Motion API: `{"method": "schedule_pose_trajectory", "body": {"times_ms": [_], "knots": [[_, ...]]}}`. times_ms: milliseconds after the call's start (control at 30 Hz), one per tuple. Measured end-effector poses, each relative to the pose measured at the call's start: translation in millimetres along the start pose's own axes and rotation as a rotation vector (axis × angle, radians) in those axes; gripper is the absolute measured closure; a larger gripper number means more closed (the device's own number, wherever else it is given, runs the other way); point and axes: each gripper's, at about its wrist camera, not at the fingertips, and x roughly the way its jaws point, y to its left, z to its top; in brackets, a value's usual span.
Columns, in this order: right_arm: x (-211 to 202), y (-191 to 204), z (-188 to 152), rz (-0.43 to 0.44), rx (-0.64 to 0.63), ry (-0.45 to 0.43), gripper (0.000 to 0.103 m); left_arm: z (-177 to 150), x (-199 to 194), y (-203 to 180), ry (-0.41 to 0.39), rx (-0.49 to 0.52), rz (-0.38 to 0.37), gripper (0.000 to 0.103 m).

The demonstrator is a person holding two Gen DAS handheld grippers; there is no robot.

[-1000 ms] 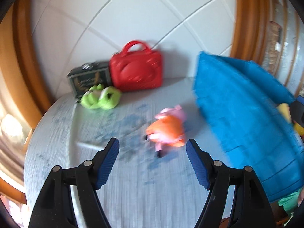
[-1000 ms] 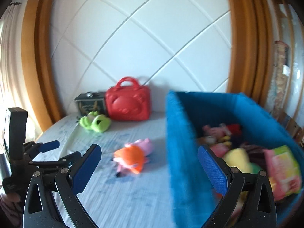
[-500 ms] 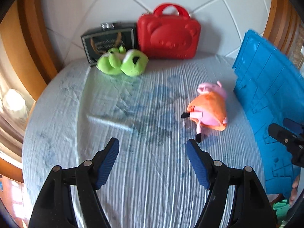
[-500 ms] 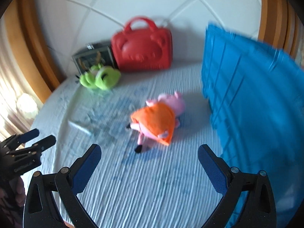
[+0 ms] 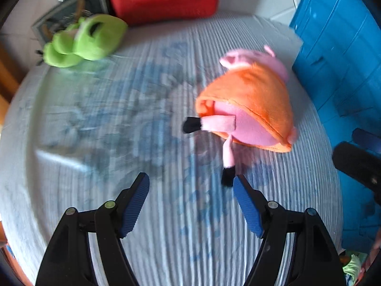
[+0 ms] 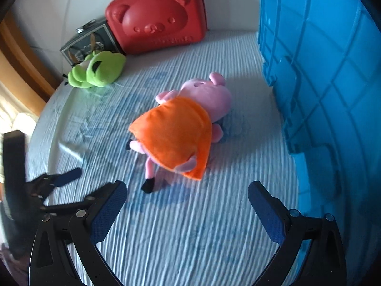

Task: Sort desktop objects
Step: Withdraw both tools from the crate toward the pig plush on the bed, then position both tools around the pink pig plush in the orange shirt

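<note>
Dark box point(image 6: 89, 44): far left at the back, against the white wall, its face printed with a pale design; it stands just beside the red case.
Green plush frog point(image 6: 97, 71): lies in front of the dark box, touching or nearly touching it, on the striped cloth.
Red case point(image 6: 157, 21): hard shell with a bear face moulded in, handle on top, upright against the wall, right of the dark box.
Bench point(image 6: 190, 226): round, covered with a pale blue ribbed cloth carrying a faded blue print.
Left hand-held gripper point(image 5: 190, 200): fingers spread wide with blue pads, nothing between them; tilted steeply down over the cloth. Its right pad sits just beside the black foot of the pig's leg, whether touching I cannot tell.
Plush pig point(image 6: 183, 128): pink, in an orange dress, lying on its side in the middle of the bench, head toward the back, black-tipped legs toward the grippers; it lies near the blue bin but apart from it.
Right hand-held gripper point(image 6: 188, 202): fingers spread wide, empty, hovering over the cloth just short of the pig's legs and dress hem.
Blue bin point(image 6: 321, 71): tall ribbed plastic wall at the right edge of the bench, to the right of the pig.
</note>
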Motion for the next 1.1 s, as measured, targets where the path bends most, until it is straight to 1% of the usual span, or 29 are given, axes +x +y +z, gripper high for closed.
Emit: {"method": "schedule_pose_trajectory", "body": {"times_ms": [133, 167, 200, 233, 300, 333, 367, 400, 433, 467, 500, 533, 600, 667, 700, 733, 800, 867, 900, 933, 1000, 1100], "knots": [[31.0, -5.9, 6.7, -0.009, 0.007, 0.056, 0.000, 14.3, 36.7, -6.3, 0.030, 0.026, -0.048, 0.031], [36.9, -7.8, 7.7, -0.008, 0.015, 0.065, 0.000, 16.3, 42.5, -6.7, 0.039, 0.031, -0.059, 0.032], [42.9, -10.2, 8.9, -0.009, 0.025, 0.075, 0.000, 18.7, 50.2, -6.8, 0.042, 0.037, -0.068, 0.038], [50.0, -13.4, 10.1, -0.016, 0.036, 0.082, 0.000, 20.3, 55.6, -6.4, 0.043, 0.041, -0.062, 0.056], [60.1, -18.6, 11.5, -0.022, 0.057, 0.089, 0.000, 26.1, 56.1, -3.3, 0.005, 0.059, -0.051, 0.073], [64.4, -21.1, 12.2, -0.022, 0.066, 0.093, 0.000, 29.8, 56.6, 1.4, 0.006, 0.050, -0.055, 0.083], [69.0, -23.1, 12.8, -0.014, 0.074, 0.099, 0.000, 32.8, 57.2, 6.7, 0.004, 0.036, -0.046, 0.084], [72.0, -24.0, 13.3, -0.007, 0.079, 0.103, 0.000, 37.7, 57.4, 16.6, -0.008, 0.017, -0.015, 0.085], [75.9, -24.3, 14.3, 0.002, 0.081, 0.105, 0.000, 41.6, 57.3, 24.9, -0.026, 0.010, 0.045, 0.092], [78.6, -23.8, 15.8, 0.009, 0.079, 0.105, 0.000, 46.7, 58.1, 36.0, -0.046, 0.010, 0.150, 0.092], [80.3, -22.9, 17.6, 0.013, 0.077, 0.101, 0.000, 52.1, 59.1, 50.7, -0.060, 0.003, 0.224, 0.092], [81.7, -21.2, 19.8, 0.020, 0.074, 0.094, 0.000, 55.4, 60.2, 64.9, -0.054, -0.021, 0.248, 0.092], [82.8, -18.0, 24.8, 0.027, 0.056, 0.075, 0.000, 60.4, 57.4, 90.8, -0.024, -0.075, 0.250, 0.092], [80.4, -15.9, 30.0, 0.043, 0.052, 0.049, 0.000, 58.8, 44.0, 98.3, -0.037, -0.095, 0.254, 0.092], [80.7, -16.5, 29.6, 0.038, 0.050, 0.055, 0.000, 56.6, 38.9, 97.4, -0.042, -0.100, 0.241, 0.092], [80.9, -16.3, 29.0, 0.019, 0.048, 0.064, 0.000, 53.2, 33.7, 94.2, -0.042, -0.102, 0.211, 0.092], [76.3, -16.0, 26.3, -0.010, 0.043, 0.058, 0.001, 46.1, 29.7, 86.7, -0.029, -0.107, 0.170, 0.092], [66.0, -14.8, 19.2, -0.042, 0.026, 0.042, 0.014, 40.3, 31.4, 79.0, -0.015, -0.102, 0.150, 0.092], [62.1, -14.5, 15.4, -0.055, 0.016, 0.041, 0.026, 35.9, 34.3, 73.7, -0.002, -0.098, 0.139, 0.092], [59.7, -14.4, 10.4, -0.076, 0.000, 0.049, 0.030, 37.5, 34.2, 72.4, 0.009, -0.098, 0.135, 0.092], [61.2, -16.7, 1.9, -0.134, -0.028, 0.074, 0.031, 29.6, 40.0, 66.6, 0.042, -0.100, 0.093, 0.092], [71.0, -27.7, -5.6, -0.170, -0.011, 0.105, 0.032, 20.9, 43.2, 49.1, 0.078, -0.072, 0.025, 0.092]]}}
